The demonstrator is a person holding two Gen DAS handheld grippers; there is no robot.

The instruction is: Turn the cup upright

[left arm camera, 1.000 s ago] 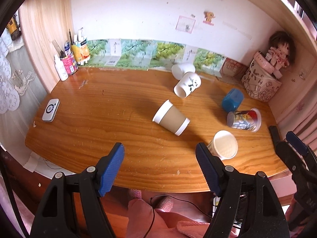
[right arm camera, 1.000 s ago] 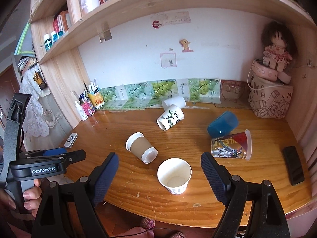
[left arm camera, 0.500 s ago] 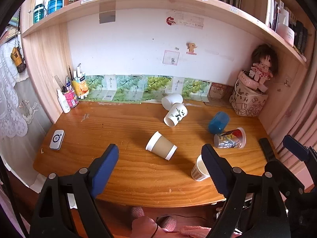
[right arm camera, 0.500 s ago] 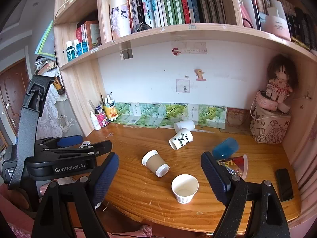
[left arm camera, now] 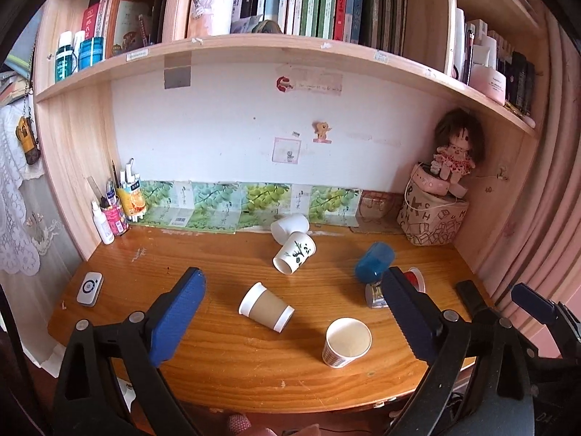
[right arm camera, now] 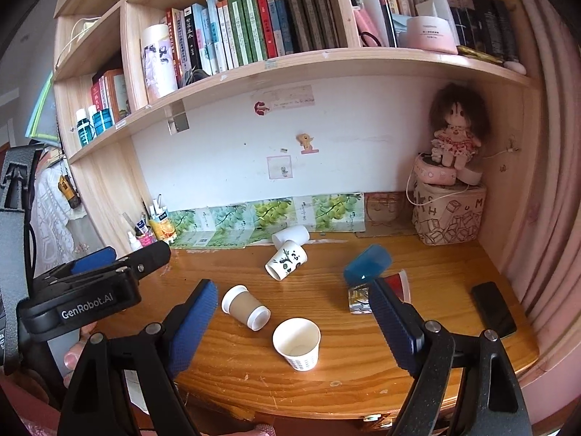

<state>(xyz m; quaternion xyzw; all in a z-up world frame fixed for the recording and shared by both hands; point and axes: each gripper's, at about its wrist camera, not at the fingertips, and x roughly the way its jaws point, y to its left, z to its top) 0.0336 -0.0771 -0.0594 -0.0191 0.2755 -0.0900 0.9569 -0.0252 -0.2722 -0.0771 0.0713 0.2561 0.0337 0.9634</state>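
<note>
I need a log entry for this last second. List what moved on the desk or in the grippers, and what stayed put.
Both grippers pulled back and tilted up: the bookshelf has come into both views. The left gripper and right gripper stay open and empty. Nothing was grasped or released. The upright white cup, the brown sleeved cup on its side and the other tipped cups lie where they were.

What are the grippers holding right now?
Nothing. The left gripper and the right gripper are both open, held back from the desk, and every cup, like the brown cup, lies untouched.
</note>
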